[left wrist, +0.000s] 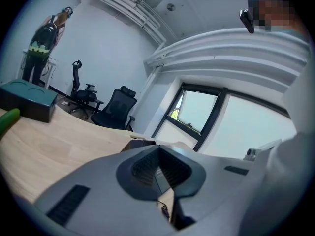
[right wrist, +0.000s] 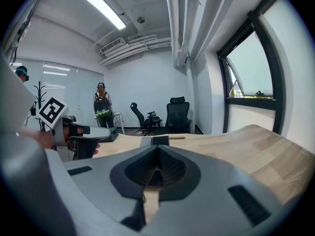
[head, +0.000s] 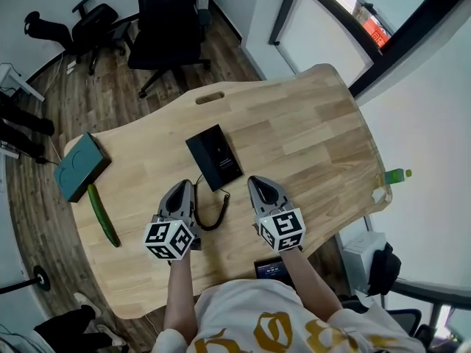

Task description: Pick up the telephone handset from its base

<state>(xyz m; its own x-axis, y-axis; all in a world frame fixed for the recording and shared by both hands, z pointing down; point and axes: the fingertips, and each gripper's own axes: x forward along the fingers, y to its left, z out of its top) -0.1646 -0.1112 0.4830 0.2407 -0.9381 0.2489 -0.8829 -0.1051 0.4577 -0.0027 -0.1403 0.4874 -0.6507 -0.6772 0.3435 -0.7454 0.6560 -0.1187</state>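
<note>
On my left gripper (head: 183, 190) the fingers are pressed together, empty. The handset (head: 202, 160) lies on its base (head: 224, 153) mid-desk, just beyond both grippers. My right gripper (head: 259, 184) is closed too. I judge this the approach step; next, one pair must open around the handset.

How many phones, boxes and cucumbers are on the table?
telephone: 1
teal box: 1
cucumber: 1
total: 3
</note>
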